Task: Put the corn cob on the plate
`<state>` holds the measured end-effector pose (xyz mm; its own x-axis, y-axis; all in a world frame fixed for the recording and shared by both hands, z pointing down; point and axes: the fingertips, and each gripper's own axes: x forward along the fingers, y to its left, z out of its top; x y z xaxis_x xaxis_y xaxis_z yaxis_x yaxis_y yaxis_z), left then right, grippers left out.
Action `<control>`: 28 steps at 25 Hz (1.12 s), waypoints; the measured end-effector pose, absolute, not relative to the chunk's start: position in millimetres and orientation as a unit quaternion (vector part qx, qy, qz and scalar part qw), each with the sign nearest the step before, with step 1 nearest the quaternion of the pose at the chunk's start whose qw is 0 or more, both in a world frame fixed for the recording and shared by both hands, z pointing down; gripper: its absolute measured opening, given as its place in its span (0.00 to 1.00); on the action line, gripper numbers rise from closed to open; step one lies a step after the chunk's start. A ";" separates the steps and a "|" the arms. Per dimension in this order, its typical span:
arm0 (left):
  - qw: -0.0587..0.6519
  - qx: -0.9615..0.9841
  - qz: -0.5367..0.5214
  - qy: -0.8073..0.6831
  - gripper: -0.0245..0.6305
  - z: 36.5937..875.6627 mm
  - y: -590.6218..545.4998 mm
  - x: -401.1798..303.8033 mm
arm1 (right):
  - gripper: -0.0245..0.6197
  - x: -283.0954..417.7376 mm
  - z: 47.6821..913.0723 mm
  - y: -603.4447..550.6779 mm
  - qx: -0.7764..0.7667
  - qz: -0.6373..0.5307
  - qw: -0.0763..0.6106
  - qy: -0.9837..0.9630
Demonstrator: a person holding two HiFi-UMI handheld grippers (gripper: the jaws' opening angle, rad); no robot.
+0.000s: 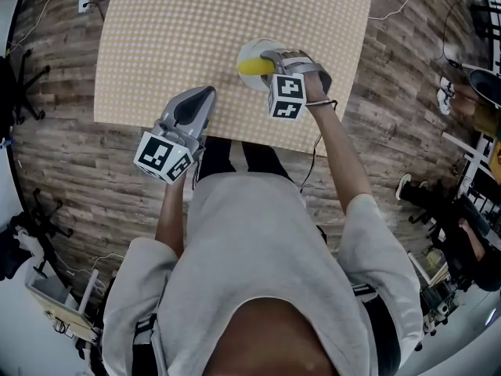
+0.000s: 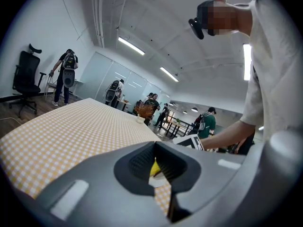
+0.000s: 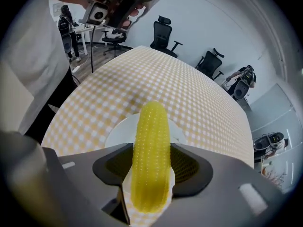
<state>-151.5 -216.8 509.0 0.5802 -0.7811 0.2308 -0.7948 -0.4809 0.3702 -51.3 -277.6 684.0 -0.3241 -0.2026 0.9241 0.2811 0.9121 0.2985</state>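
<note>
Shoulders in a pale shirt (image 1: 258,249) fill the foreground. Over the checked tablecloth (image 1: 156,30) the left gripper (image 1: 205,94) hangs idle, jaws narrow and empty. At its two o'clock, the right gripper (image 1: 270,63) clamps the corn cob (image 1: 252,66) above the white plate (image 1: 249,83). Carrying looks done; lowering and release are left.

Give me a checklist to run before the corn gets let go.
1. Corn cob gripped between the jaws of the right gripper: ok.
2. Corn cob above the plate, not the bare table: ok.
3. Corn cob already resting on the plate: cannot tell.
4. Visible part of the plate free of other things: ok.
5. Left gripper shut, empty and well away from the plate: ok.
</note>
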 end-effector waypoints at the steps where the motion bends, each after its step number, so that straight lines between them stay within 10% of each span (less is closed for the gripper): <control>1: 0.223 0.860 0.016 -0.458 0.05 509.6 -216.9 -151.7 | 0.42 -51.3 685.4 -277.9 -0.029 -0.207 0.584 -0.784; 20: 0.226 0.860 0.006 -0.457 0.05 507.5 -218.7 -155.4 | 0.55 -61.1 687.8 -281.0 -0.036 -0.184 0.585 -0.789; 28: 0.221 0.865 0.004 -0.450 0.05 502.9 -217.8 -149.6 | 0.45 -59.3 672.1 -284.8 -0.012 -0.209 0.579 -0.788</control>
<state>-149.6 -217.8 502.9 0.5955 -0.7765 0.2059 -0.7802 -0.4979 0.3787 -59.3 -284.8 672.1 -0.3294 -0.2235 0.9174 0.2614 0.9120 0.3161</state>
